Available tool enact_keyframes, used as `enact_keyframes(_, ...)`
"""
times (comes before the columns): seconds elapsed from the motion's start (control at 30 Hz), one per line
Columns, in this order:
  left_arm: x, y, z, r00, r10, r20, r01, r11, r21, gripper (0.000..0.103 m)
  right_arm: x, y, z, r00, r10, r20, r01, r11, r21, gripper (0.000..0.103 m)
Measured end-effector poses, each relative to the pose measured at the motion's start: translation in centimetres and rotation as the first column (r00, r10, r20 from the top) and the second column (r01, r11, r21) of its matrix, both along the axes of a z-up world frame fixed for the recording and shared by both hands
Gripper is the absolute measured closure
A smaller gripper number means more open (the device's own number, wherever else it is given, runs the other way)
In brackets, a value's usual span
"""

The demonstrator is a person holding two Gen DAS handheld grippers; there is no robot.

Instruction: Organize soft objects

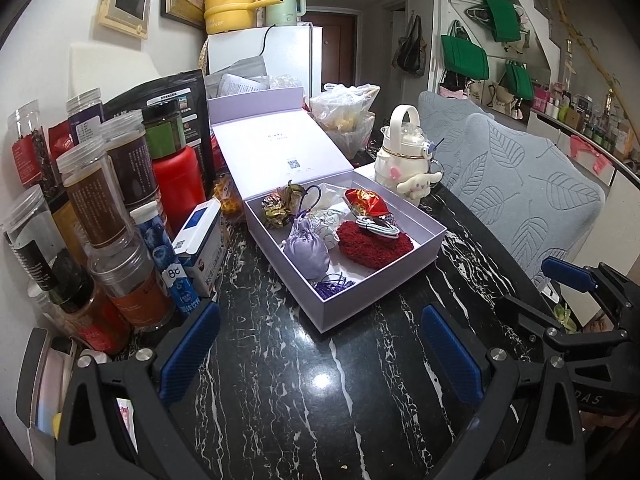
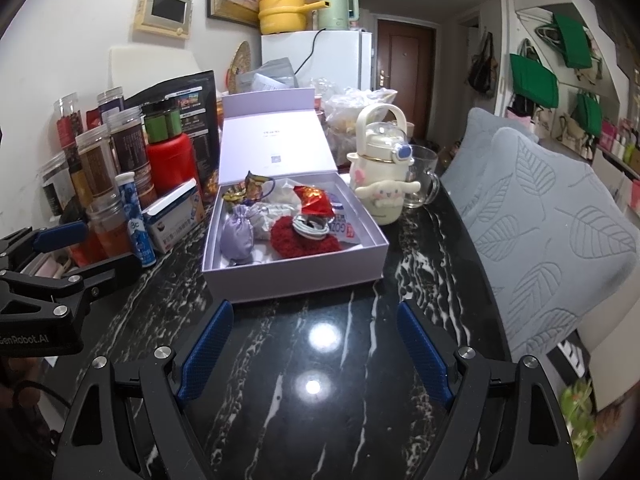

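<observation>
An open lavender gift box (image 1: 384,288) (image 2: 296,280) sits on the black marble table with its lid propped up behind. Inside lie a lilac drawstring pouch (image 1: 306,250) (image 2: 238,238), a red fuzzy pouch (image 1: 374,246) (image 2: 298,240) with a coiled white cable on top, a red foil packet (image 1: 366,202) (image 2: 314,200) and gold-wrapped sweets (image 1: 278,206). My left gripper (image 1: 320,356) stands open in front of the box, nothing between its blue pads. My right gripper (image 2: 316,350) is open too, just short of the box's near wall, also empty.
Jars, a red bottle (image 1: 178,188) and a blue-white carton (image 1: 200,240) crowd the left side. A cream kettle-shaped bottle with a plush dog (image 2: 382,172) and a glass mug (image 2: 422,178) stand right of the box. Grey leaf-pattern cushions (image 2: 552,240) border the table's right edge.
</observation>
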State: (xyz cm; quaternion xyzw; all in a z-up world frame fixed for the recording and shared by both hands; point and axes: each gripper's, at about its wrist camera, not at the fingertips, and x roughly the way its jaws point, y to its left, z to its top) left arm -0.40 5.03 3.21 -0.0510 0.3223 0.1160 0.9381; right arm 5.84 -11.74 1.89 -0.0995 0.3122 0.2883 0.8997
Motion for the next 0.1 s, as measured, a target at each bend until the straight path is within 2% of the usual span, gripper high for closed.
enact_keyframes(0.1,-0.14,-0.03,-0.04,1.000,-0.005,0.001,0.005,1.000,-0.005,0.001,0.00,0.11,-0.20,1.000,0.002,-0.010,-0.002,1.000,0.002,0.018)
